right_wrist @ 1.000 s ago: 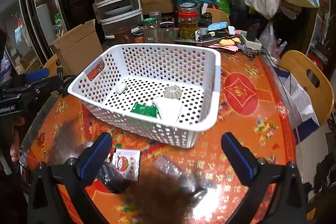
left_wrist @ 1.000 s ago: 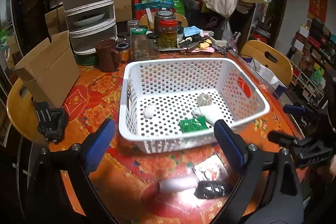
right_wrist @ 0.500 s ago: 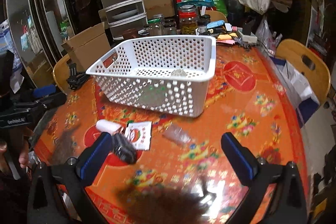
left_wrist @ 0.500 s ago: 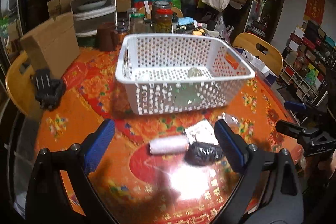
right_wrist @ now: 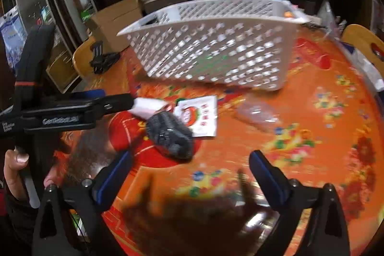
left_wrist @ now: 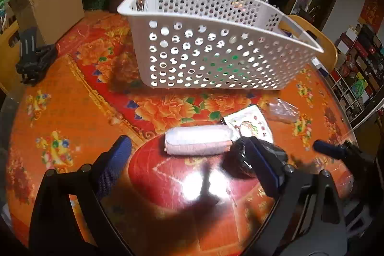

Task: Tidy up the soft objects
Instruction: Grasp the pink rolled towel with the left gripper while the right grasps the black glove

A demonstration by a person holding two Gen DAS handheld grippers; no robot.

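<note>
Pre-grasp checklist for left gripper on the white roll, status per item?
1. Left gripper open: ok.
2. White roll ahead between its fingers, not yet enclosed: ok.
3. Black bundle touching the roll's end, right finger over it: not ok, may get pinched.
4. Right gripper open, empty, clear of roll: ok.
5. White basket upright, room inside: ok.
6. Roll fully free of printed sachet: cannot tell.

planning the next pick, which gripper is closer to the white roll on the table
Left. The left gripper is open with the white roll just ahead between its fingers. The right gripper is farther back, behind the black bundle.
</note>
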